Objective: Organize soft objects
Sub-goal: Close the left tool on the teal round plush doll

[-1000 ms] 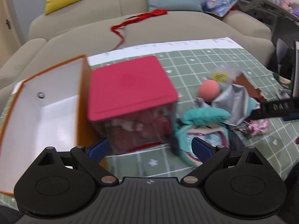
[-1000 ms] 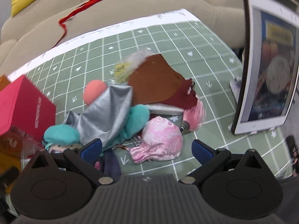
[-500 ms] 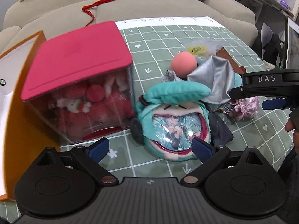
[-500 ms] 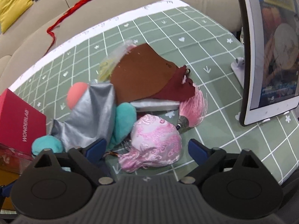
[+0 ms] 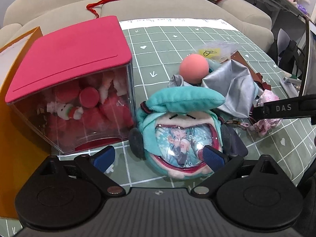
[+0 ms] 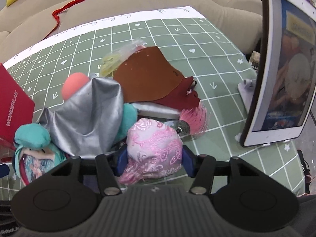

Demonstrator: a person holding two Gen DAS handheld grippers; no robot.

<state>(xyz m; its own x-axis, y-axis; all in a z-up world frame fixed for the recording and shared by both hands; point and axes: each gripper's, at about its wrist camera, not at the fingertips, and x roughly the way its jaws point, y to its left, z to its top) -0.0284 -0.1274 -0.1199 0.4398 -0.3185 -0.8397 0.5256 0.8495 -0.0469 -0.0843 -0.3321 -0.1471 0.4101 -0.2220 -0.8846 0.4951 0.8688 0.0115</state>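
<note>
A pile of soft things lies on the green grid mat (image 5: 173,45). A teal plush pouch with a clear picture window (image 5: 181,130) lies in front of my left gripper (image 5: 159,157), which is open with its right finger over the plush's edge. My right gripper (image 6: 155,158) is shut on a pink brocade pouch (image 6: 156,146); the pouch also shows in the left wrist view (image 5: 267,106). A silver cloth (image 6: 88,116), a pink ball (image 6: 74,86), brown leather pieces (image 6: 146,77) and a pink tassel (image 6: 195,118) lie around it.
A clear box with a red lid (image 5: 73,79), full of red plush items, stands left of the teal plush. An orange paper bag (image 5: 15,90) is beside it. A tablet on a stand (image 6: 284,69) stands at the right. A beige sofa (image 5: 158,6) is behind.
My right gripper's jaws have closed onto the pink brocade pouch. My left gripper has drawn nearer to the teal plush and stayed open.
</note>
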